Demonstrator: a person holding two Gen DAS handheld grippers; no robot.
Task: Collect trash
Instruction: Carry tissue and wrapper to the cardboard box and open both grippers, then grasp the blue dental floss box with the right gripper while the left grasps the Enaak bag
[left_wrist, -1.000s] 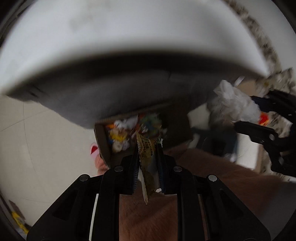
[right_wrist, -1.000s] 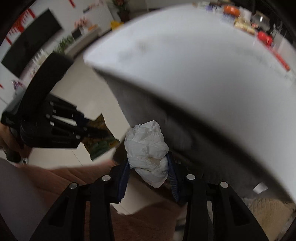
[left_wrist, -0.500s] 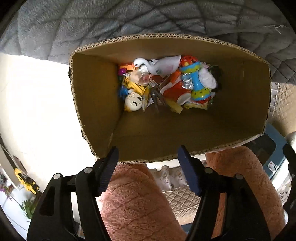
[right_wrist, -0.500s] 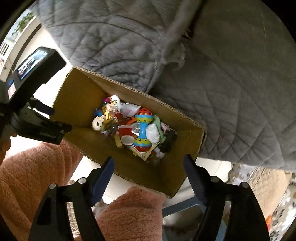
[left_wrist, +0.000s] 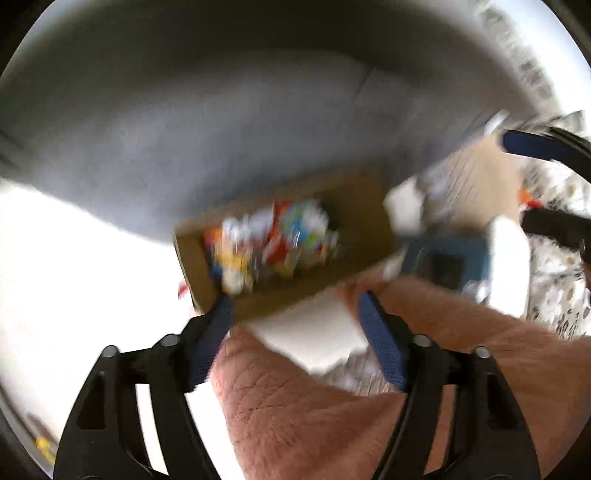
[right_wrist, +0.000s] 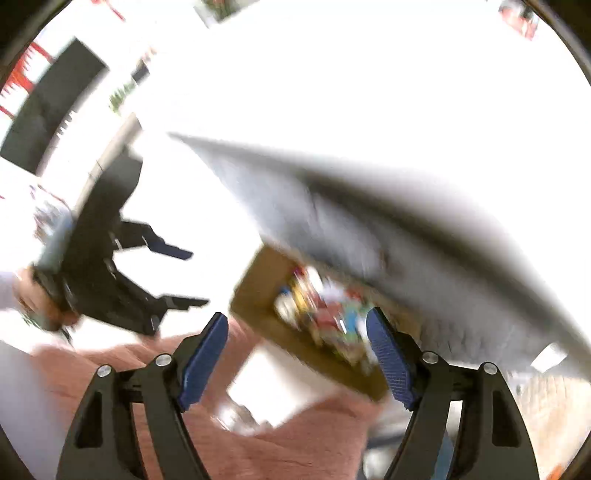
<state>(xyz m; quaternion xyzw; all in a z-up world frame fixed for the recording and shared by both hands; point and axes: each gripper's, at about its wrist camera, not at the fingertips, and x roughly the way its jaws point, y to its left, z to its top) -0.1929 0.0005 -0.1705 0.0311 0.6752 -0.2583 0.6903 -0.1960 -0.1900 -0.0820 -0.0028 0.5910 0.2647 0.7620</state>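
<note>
Both views are blurred by motion. A brown cardboard box (left_wrist: 369, 218) holds several colourful items and sits on the pale floor under a grey quilted cover; it also shows in the right wrist view (right_wrist: 258, 295). My left gripper (left_wrist: 295, 310) is open and empty, above and short of the box. My right gripper (right_wrist: 297, 328) is open and empty, over the box's near rim. The left gripper (right_wrist: 192, 277) shows at the left of the right wrist view. The right gripper's blue finger (left_wrist: 535, 147) shows at the far right of the left wrist view.
A grey quilted cover (left_wrist: 221, 129) hangs over a white tabletop (right_wrist: 369, 92) behind the box. Pink fleece-clad legs (left_wrist: 369, 406) lie under both grippers. A blue object (left_wrist: 443, 258) stands right of the box. A patterned rug (left_wrist: 554, 295) is at the far right.
One second ago my left gripper held a snack wrapper and my right held a crumpled tissue. Both opened over the box, now are empty, and have pulled up and away from it.
</note>
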